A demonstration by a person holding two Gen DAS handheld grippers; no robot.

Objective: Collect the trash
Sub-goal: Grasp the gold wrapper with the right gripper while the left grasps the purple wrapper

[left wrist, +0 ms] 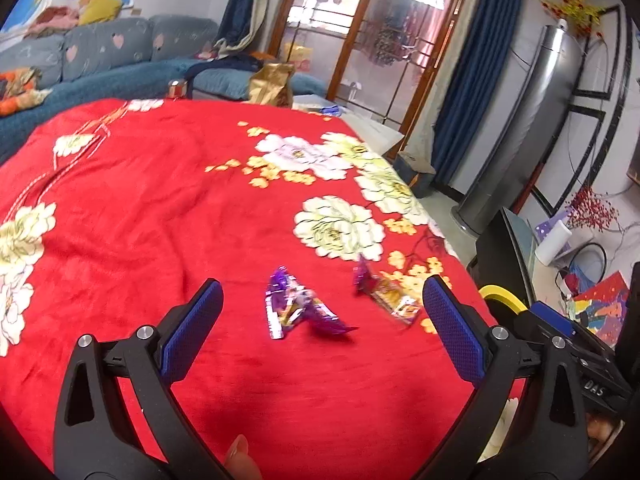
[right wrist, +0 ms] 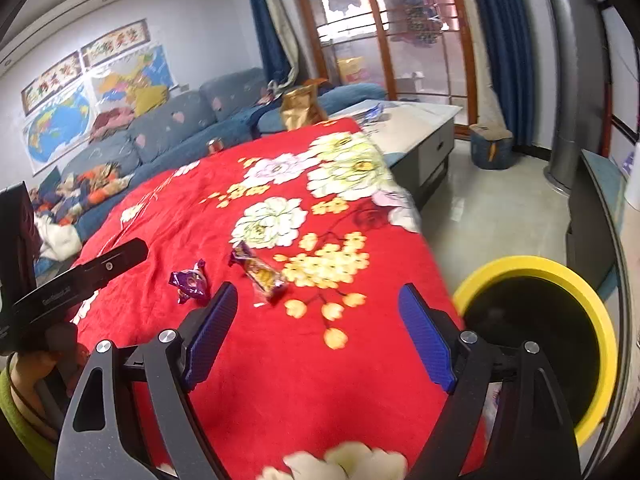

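Observation:
Two candy wrappers lie on a red floral cloth. A crumpled purple wrapper lies between and just ahead of my left gripper's open fingers. A purple and gold wrapper lies to its right, near the right finger. In the right wrist view the purple wrapper and the gold one lie ahead and left of my open, empty right gripper. A black bin with a yellow rim stands at the cloth's right edge.
The left gripper's arm shows at the left of the right wrist view. A gold bag and a can stand at the far end. A sofa, a grey cabinet and a silver tower surround the table.

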